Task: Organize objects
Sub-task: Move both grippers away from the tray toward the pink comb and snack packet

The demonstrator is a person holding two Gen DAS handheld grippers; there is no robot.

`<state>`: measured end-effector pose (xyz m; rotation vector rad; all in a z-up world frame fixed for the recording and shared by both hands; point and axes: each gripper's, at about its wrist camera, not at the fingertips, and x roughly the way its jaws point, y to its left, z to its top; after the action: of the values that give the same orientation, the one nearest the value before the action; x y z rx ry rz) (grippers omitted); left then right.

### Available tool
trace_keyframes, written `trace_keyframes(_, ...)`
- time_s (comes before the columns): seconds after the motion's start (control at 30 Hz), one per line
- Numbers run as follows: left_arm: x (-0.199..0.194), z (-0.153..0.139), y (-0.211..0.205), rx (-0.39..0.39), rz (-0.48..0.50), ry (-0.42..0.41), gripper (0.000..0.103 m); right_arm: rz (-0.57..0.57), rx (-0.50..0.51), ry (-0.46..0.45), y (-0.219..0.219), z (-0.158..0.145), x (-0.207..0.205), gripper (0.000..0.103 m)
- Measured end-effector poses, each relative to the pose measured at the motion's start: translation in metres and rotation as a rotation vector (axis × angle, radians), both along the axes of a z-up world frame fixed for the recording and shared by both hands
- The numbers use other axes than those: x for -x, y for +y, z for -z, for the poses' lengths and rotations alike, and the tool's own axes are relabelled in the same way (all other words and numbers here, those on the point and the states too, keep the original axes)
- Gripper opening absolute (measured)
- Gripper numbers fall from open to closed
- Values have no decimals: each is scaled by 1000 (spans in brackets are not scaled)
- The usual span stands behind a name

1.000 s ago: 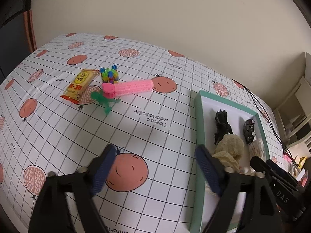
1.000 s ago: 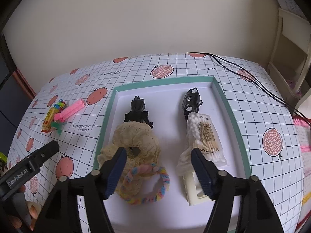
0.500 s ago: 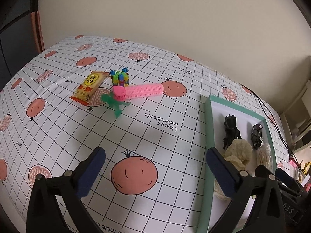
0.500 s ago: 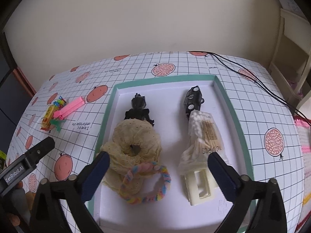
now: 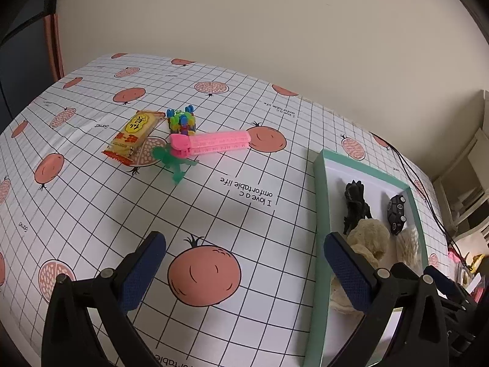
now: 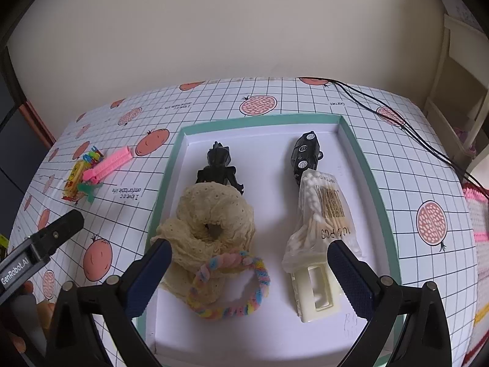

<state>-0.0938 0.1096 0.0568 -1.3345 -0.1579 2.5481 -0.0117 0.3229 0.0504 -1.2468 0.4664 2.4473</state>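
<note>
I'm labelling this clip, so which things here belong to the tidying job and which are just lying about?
Job: tray; the loose pink clip, snack packet, green figure, block toy; already in the tray: scrunchie, toy car, cotton swabs.

Lying about: black cable, shelf unit.

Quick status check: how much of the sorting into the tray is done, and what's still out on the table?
Done: the tray already holds a black figure, toy car, cream scrunchie, pastel hair tie, cotton swab bag and a white plastic piece.

In hand: nothing; the left gripper and right gripper are both open.

Left: snack packet, pink clip, green figure and colourful block toy.
</note>
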Motion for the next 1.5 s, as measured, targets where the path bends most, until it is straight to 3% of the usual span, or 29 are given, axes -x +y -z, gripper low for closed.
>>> trace_keyframes(0.4,2,-2,-6,-49,-28,22,103,-9,-8,-5,-2,3,2,103)
trace_keyframes(0.63,8,5,-18,-53,-79,-35,103,-17,-21,4,-6,3,3,103)
trace_keyframes(0.73,6,-1,-24,-60,-115,21,103,-15,-7,31,-5,0,2,103)
trace_keyframes(0.97,5,-13,-27,-43,-95,103,103,17,-48,48,-6,-5,4,103)
trace_keyframes(1.23,11,-15,-37,-71,-98,98,103,20,-47,51,-9,-5,10,103)
trace_keyframes(1.5,26,-15,-63,-74,-114,95,103,16,-51,110,-20,-20,20,103)
